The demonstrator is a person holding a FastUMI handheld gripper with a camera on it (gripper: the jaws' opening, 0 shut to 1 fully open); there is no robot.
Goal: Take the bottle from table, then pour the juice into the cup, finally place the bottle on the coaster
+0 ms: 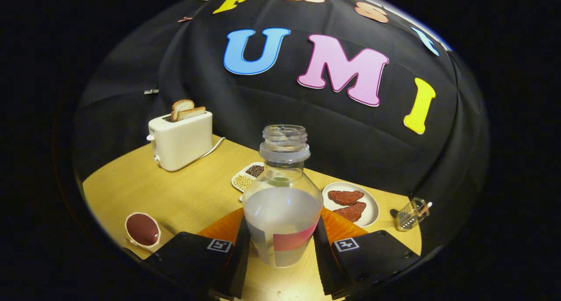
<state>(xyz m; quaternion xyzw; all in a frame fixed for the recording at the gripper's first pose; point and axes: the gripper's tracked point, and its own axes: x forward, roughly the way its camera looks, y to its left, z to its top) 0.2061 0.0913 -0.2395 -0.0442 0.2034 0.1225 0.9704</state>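
Note:
A clear plastic bottle with no cap stands upright between my fingers, about half full of cloudy pale juice, with a red and grey label near its base. My gripper is shut on the bottle, the black fingers pressing on both of its sides. An orange coaster lies on the wooden table right behind the bottle and shows on both sides of it. I cannot tell whether the bottle's base touches it. A white cup with a dark red inside sits left of the fingers.
A white toaster with two bread slices stands at the far left, its cord trailing right. Beyond the bottle lies a divided dish of beans. A white plate with red meat slices and a metal mesh holder sit to the right.

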